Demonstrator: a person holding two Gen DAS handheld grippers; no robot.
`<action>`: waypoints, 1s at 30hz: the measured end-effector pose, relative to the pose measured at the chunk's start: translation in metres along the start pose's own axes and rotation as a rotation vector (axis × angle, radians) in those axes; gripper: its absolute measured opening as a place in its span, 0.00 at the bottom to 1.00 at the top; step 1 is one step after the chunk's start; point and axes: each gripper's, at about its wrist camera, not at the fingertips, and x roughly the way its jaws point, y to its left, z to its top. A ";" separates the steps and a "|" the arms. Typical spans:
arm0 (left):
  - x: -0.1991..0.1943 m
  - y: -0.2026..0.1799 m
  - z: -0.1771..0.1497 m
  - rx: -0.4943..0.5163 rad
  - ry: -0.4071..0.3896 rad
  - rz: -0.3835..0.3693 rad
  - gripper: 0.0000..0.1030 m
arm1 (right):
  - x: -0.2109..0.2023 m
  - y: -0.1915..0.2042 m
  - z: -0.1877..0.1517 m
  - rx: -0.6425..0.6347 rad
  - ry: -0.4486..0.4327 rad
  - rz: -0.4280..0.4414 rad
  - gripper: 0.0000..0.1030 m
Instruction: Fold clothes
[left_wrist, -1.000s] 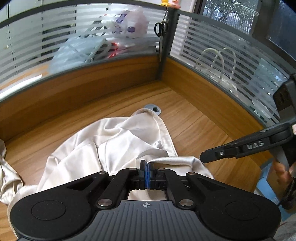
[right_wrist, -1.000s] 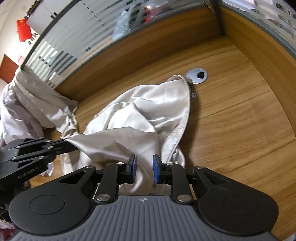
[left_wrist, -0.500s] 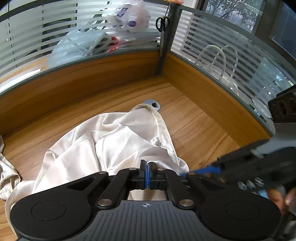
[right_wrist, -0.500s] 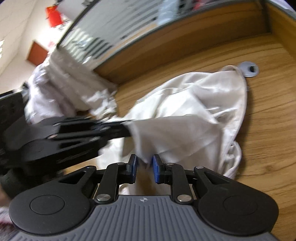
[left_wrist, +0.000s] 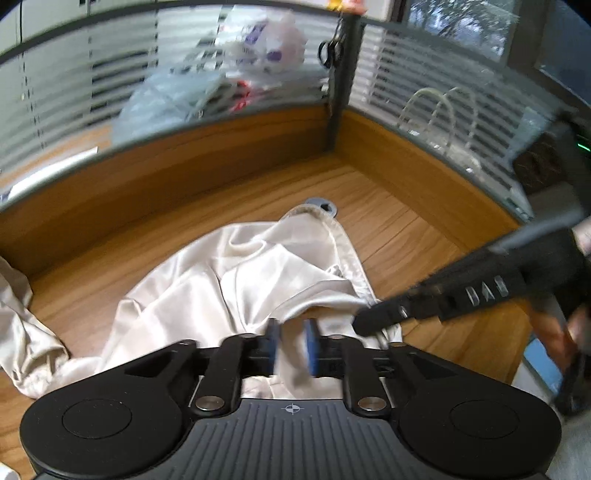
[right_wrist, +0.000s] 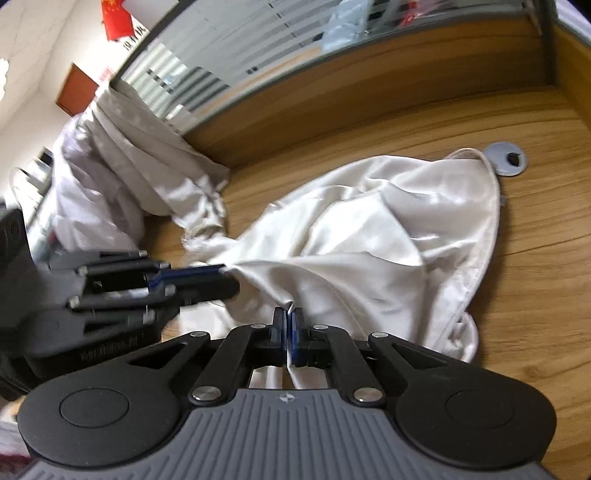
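A cream satin garment (left_wrist: 258, 280) lies crumpled on the wooden desk (left_wrist: 424, 236), one end reaching the far corner. My left gripper (left_wrist: 291, 332) hangs over the garment's near edge with its jaws opening. Its blue pads stand apart and cloth lies loose between them. In the right wrist view the left gripper (right_wrist: 221, 280) comes in from the left, with the cloth's edge (right_wrist: 251, 269) at its tips. My right gripper (right_wrist: 287, 317) is shut on a pinched fold of the garment (right_wrist: 369, 229). Seen from the left wrist, the right gripper (left_wrist: 364, 325) reaches in from the right, right beside the left pads.
A second pale garment (right_wrist: 110, 166) is heaped at the desk's left against the partition. A grey cable grommet (right_wrist: 506, 158) sits near the far corner. Wood-and-frosted-glass partitions (left_wrist: 184, 177) wall the desk at back and right. Scissors (left_wrist: 330, 51) hang on the corner post.
The left jaws, shut on the cloth's edge before, now stand apart. The right gripper swung in beside the left one and closed on the cloth there.
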 end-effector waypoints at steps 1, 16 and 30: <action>-0.006 0.000 -0.001 0.003 -0.009 -0.007 0.31 | 0.000 -0.001 0.003 0.013 0.000 0.016 0.02; 0.008 -0.029 -0.005 0.069 0.023 0.002 0.05 | 0.017 0.020 0.022 0.002 0.041 0.073 0.02; -0.007 -0.003 -0.021 -0.060 0.024 -0.031 0.02 | 0.021 0.018 0.013 0.023 0.058 0.070 0.03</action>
